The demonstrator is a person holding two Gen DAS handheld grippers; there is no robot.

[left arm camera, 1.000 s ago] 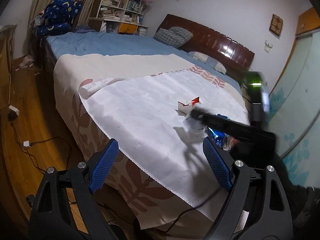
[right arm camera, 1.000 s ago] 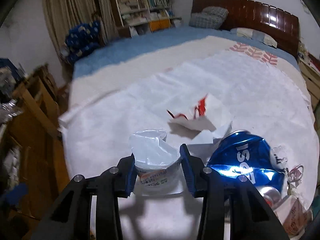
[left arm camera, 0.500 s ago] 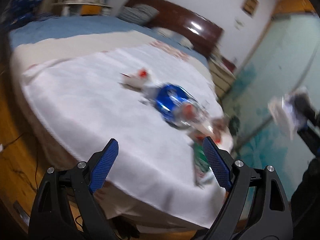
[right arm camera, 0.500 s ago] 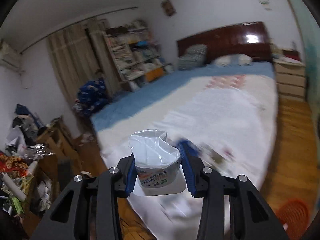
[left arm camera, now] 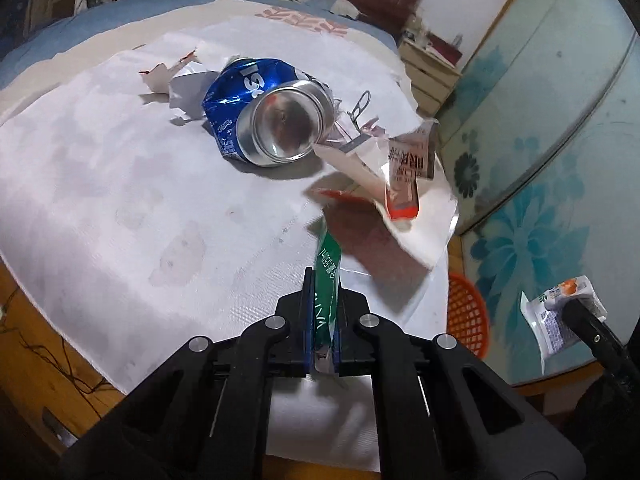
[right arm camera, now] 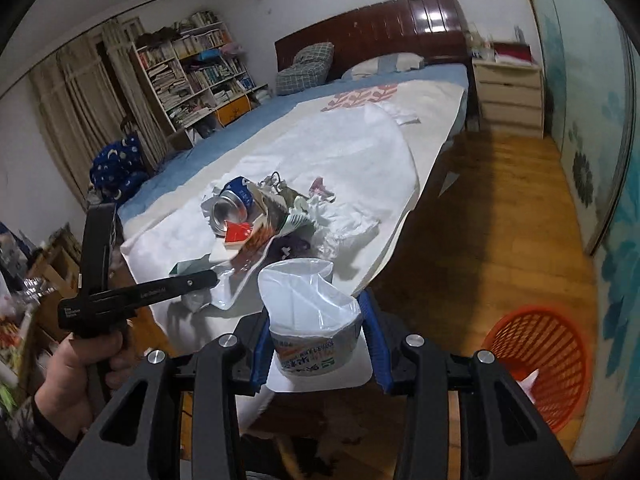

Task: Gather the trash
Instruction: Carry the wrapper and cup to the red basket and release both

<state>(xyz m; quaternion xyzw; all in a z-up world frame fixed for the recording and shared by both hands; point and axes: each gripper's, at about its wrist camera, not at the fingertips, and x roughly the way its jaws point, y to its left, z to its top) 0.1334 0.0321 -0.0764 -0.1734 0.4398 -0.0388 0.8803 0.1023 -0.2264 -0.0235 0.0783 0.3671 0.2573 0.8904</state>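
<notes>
Now, bed fills the room, white cloth spread over its near end, trash piled on it. Wood floor to the side, orange basket standing on it near the bed corner; also seen past the cloth edge in the left view. Bookshelf at the far wall.

Right gripper off the bed edge, jaws clamped on a white cup with its foil lid peeled up; cup held in air, basket well to its right. In the left view the cup shows at far right.

Left gripper over the cloth, jaws closed on a green wrapper, its far end reaching toward the pile.

On the cloth: crushed blue can on its side, open base facing camera; torn box with red flap just right of the can; paper scraps just left of it. Small keyring-like wire behind the can.
</notes>
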